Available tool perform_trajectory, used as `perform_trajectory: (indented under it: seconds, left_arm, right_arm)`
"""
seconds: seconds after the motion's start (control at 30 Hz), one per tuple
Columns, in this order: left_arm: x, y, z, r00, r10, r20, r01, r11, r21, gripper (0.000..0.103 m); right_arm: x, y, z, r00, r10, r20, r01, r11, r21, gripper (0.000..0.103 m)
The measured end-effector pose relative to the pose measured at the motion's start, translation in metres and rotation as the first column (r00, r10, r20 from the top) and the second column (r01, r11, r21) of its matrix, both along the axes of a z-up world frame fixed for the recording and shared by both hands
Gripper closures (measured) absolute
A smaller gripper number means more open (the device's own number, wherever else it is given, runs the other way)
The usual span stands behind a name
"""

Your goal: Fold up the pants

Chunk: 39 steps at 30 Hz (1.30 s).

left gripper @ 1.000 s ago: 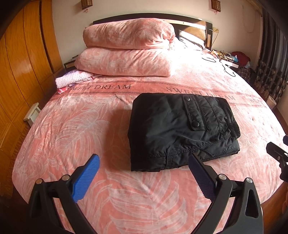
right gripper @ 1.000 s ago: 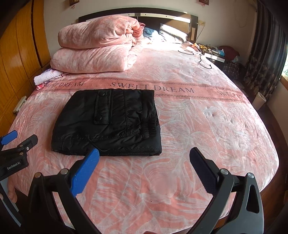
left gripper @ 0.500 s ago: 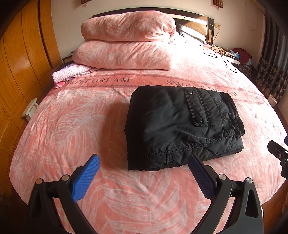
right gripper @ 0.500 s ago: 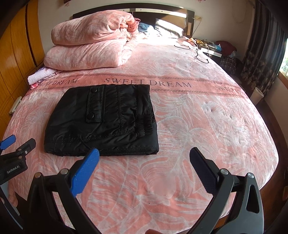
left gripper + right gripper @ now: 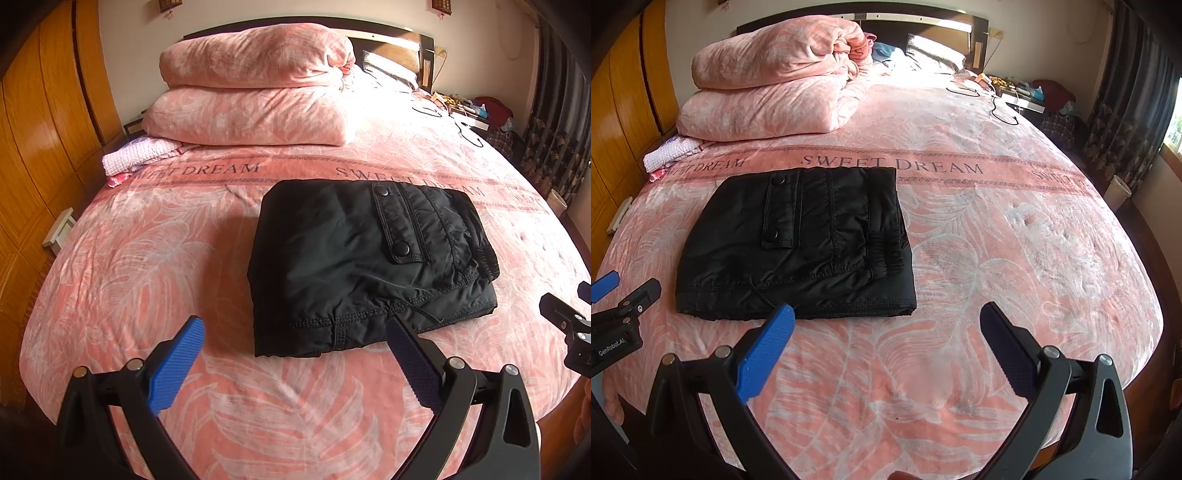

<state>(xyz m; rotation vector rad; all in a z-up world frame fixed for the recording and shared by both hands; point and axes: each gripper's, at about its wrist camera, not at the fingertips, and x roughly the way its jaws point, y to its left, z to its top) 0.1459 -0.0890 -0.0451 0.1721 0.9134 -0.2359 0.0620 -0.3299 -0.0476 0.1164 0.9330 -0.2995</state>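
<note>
Right now my left gripper (image 5: 293,363) hangs over the near edge of the bed (image 5: 147,258), and its two blue fingers (image 5: 177,369) are spread wide apart with nothing between them. My right gripper (image 5: 886,356) hangs beside it, over the same near edge. Its fingers (image 5: 764,354) are wide apart too and hold nothing. From my left camera I can see a bit of my right gripper at the right side, and from my right camera I can see my left one at the left side.

Just past my fingers lie the black pants (image 5: 365,262). They are folded into a neat flat block on the pink bed cover (image 5: 1015,258). A pocket flap with two round snaps (image 5: 400,247) shows on top. The stretchy waistband (image 5: 886,254) lies on the right side of the block. None of my fingers touch the pants.

Behind the pants, the cover has a band with the words SWEET DREAM (image 5: 892,164). Farther back, on the left, sits a small white and pink cloth (image 5: 138,157). Next to it is a big pink blanket (image 5: 251,92), folded in a fat pile. At the very back is the dark headboard (image 5: 923,18). Wooden doors (image 5: 44,129) stand on the left, and dark curtains (image 5: 1126,122) hang on the right.
</note>
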Motion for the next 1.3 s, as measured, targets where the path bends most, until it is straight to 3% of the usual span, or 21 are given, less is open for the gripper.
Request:
perform_trajectory:
  seconds: [1.3]
  left_arm:
    - [0.0024,0.0026,-0.0065,1.0,-0.011,-0.014,0.011,1.0,0.009,0.004]
  right_arm:
    - [0.0066,0.0042,-0.0068,1.0,0.008,-0.015,-0.008,1.0,0.006,0.002]
